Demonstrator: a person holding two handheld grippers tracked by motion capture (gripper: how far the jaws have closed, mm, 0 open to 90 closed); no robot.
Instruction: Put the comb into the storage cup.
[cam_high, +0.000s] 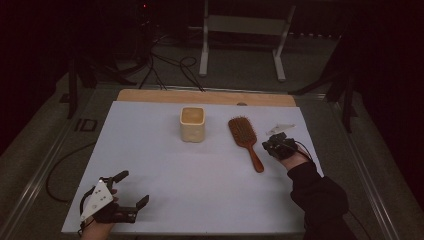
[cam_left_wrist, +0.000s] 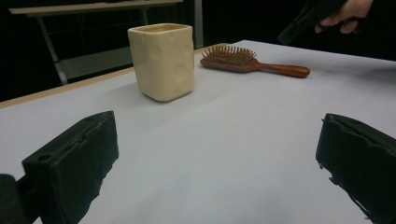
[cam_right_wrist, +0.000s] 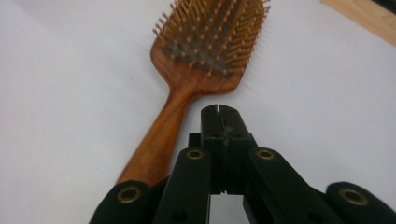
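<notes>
Left gripper at 7 o'clock of white mat, jaws spread wide, nothing between. Cream square cup at 12 o'clock, upright, dimpled walls. Wooden hairbrush at 2 o'clock, bristles up. Right gripper just beside handle, jaws pressed together.

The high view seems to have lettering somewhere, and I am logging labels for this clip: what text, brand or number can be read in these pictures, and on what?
"ID": pale letters on the dark floor left of the table.
Cup: no text.
Hairbrush: no text.
Left gripper and right gripper: no readable markings.
</notes>
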